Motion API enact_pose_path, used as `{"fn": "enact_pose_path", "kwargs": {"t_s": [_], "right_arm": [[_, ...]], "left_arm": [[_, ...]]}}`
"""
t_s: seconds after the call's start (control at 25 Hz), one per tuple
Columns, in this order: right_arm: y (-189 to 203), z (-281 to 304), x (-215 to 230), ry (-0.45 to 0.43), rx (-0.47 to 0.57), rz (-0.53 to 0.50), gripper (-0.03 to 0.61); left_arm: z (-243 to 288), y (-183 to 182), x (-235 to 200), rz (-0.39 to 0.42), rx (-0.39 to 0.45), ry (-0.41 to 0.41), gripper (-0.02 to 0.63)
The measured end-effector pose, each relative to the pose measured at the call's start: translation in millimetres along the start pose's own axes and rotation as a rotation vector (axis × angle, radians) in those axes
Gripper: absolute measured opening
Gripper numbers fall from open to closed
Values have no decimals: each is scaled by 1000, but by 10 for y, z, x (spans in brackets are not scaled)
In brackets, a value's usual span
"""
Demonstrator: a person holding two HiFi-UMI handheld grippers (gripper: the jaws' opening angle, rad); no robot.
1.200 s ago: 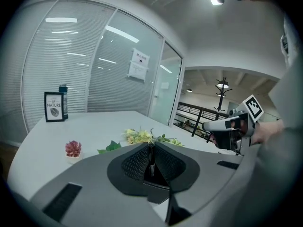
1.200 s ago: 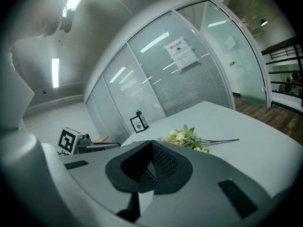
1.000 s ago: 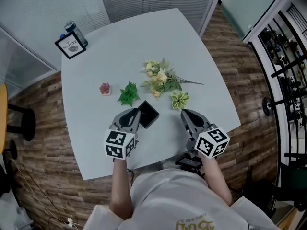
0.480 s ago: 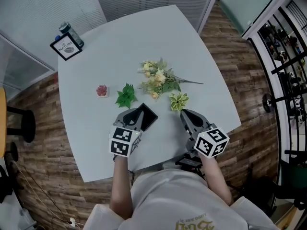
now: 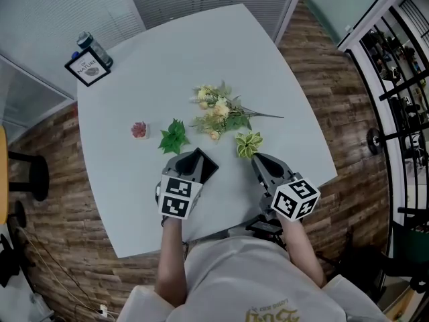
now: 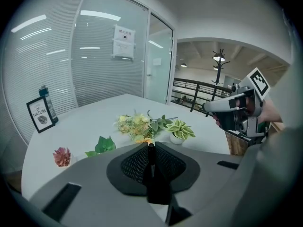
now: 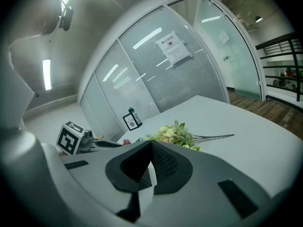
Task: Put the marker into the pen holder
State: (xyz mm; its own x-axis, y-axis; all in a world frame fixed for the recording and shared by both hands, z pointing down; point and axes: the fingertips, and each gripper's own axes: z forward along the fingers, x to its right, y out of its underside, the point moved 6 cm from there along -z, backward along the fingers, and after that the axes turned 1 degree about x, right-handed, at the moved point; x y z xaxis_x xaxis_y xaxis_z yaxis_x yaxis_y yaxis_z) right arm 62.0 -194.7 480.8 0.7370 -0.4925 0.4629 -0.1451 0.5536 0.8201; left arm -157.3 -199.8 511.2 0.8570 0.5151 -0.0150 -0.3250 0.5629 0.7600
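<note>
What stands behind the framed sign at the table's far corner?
A bottle stands there. In the left gripper view only its top shows above the framed sign; the sign covers the rest.

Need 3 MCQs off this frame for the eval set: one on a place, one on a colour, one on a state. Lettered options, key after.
1. Where does the framed sign stand?
A. At the table's far left corner, beside the bottle
B. At the near right corner
C. In the middle

2. What colour is the small succulent left of the green leafy plant?
A. Blue
B. Reddish pink
C. Yellow

3. What is between the jaws of the left tool?
A. Nothing
B. A spoon
C. A slim dark marker

Key:
1 A: the head view shows the framed sign next to the bottle at the far left corner.
2 B: the succulent shows reddish pink in both the head view and the left gripper view.
3 C: the left gripper view shows the jaws closed on the marker.
</note>
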Motion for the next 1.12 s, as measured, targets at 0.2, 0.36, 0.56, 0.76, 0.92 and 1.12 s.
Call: {"fn": "enact_pose_path", "kwargs": {"t_s": [0.2,0.36,0.56,0.76,0.92,1.12], "right_arm": [[-30,36,27,-1,-3,4,17],[-39,42,36,-4,-4,5,17],[-60,31,56,0,1,2,17],[-94,-20,23,-3,14,-8,17],[-145,-77,-60,-6,32,-44,17],[-209,-152,-193,-12,58,-78,17]], "left_arm": [[74,-24,4,17,-23,-7,49],[90,-36,19,26,-19,-23,51],[97,-46,-16,20,-18,-33,128],[-9,-121,-31,12,45,-58,137],[-190,-206,-32,-3,131,-98,135],[-407,-228,-2,-58,205,-86,107]]}}
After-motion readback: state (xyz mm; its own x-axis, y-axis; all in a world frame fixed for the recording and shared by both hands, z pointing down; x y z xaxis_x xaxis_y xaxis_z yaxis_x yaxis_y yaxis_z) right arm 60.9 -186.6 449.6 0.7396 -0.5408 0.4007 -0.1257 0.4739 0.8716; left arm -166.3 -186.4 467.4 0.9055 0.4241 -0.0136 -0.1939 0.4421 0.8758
